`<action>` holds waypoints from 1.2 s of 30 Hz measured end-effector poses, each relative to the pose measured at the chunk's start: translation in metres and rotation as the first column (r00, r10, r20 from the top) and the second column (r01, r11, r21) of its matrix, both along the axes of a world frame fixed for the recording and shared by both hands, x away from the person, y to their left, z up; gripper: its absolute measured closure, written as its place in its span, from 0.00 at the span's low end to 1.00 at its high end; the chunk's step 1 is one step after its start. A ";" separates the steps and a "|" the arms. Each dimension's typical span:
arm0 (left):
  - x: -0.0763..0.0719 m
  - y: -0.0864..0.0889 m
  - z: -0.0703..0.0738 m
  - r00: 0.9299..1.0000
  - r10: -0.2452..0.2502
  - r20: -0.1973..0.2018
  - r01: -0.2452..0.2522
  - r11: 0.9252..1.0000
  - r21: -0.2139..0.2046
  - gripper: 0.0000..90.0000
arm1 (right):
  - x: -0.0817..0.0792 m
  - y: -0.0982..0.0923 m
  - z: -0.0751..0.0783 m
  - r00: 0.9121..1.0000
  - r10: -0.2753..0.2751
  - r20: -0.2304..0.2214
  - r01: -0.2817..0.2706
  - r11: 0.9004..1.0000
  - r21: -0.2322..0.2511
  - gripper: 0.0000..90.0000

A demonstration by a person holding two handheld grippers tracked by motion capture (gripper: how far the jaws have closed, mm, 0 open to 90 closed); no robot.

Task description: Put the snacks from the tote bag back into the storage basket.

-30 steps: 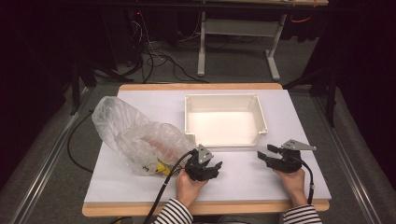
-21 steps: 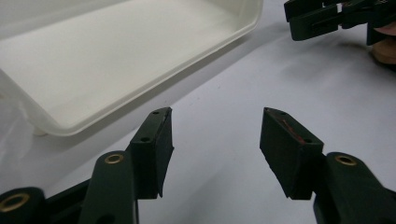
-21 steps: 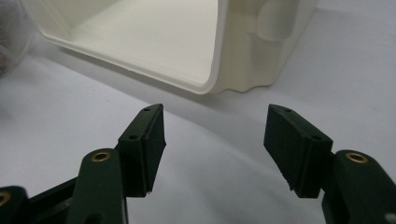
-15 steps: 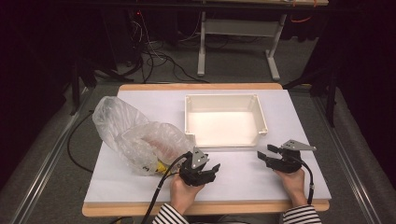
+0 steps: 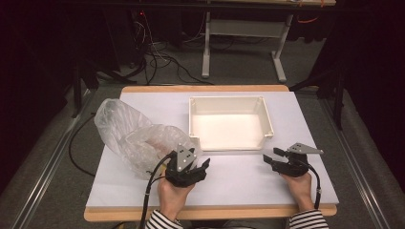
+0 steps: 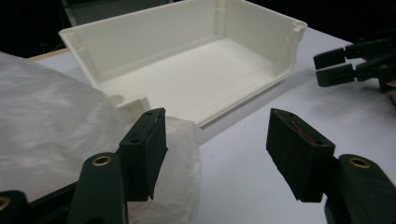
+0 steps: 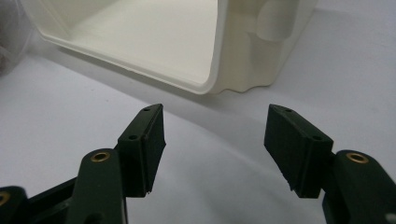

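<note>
Sitting at the table's left, the plastic bag (image 5: 138, 140) touches the left gripper (image 5: 203, 164), whose wide, empty jaws have just been opening; better to pinch one loose fold cleanly, right gripper (image 5: 270, 160) waiting wide beside the tray (image 5: 230, 100)

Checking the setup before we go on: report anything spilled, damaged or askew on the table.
Nothing stands out. The crumpled plastic bag lies beside the empty white bin, which sits square on the table. No spill or damage shows.

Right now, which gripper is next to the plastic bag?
The left gripper, open beside the clear plastic bag; the right gripper sits apart, beyond the white bin.
</note>
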State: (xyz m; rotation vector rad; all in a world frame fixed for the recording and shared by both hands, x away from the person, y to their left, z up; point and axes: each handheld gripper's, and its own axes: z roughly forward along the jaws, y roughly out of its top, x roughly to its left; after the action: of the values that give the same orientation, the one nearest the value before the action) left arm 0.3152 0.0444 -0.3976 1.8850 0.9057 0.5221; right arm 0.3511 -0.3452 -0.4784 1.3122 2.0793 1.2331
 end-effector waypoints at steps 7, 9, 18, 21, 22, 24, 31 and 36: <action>0.005 0.026 0.015 0.993 0.113 0.020 -0.113 0.993 0.041 0.37 | 0.000 0.000 0.000 1.000 0.002 0.003 -0.002 1.000 0.000 0.42; 0.007 0.030 0.016 0.992 0.125 0.012 -0.125 0.991 0.039 0.34 | 0.000 0.000 0.000 1.000 0.002 0.004 -0.002 1.000 -0.001 0.42; 0.016 0.056 0.014 0.974 0.224 -0.040 -0.220 0.972 0.084 0.26 | 0.000 0.001 0.000 1.000 0.003 0.003 -0.003 1.000 -0.003 0.42; 0.024 0.065 0.005 0.963 0.255 -0.084 -0.245 0.963 0.107 0.24 | -0.001 0.001 0.000 1.000 -0.002 0.000 0.002 1.000 -0.001 0.42; 0.024 0.065 0.005 0.963 0.255 -0.084 -0.245 0.963 0.107 0.24 | -0.001 0.001 0.000 1.000 -0.002 0.000 0.002 1.000 -0.001 0.42; 0.028 0.069 -0.001 0.959 0.264 -0.107 -0.251 0.961 0.115 0.23 | -0.001 0.001 0.000 1.000 -0.001 0.001 0.001 1.000 -0.002 0.42; 0.037 0.084 -0.018 0.940 0.288 -0.181 -0.270 0.956 0.118 0.22 | -0.001 0.001 0.000 1.000 -0.003 0.000 0.003 1.000 -0.001 0.42; 0.040 0.093 -0.028 0.930 0.289 -0.225 -0.276 0.957 0.087 0.21 | -0.001 0.001 0.000 1.000 -0.003 0.000 0.003 1.000 -0.003 0.42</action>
State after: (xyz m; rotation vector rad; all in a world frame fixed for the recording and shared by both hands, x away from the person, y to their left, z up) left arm 0.3556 0.1377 -0.4252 1.9024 1.3467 0.5034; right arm 0.3503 -0.3439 -0.4782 1.3132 2.0779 1.2279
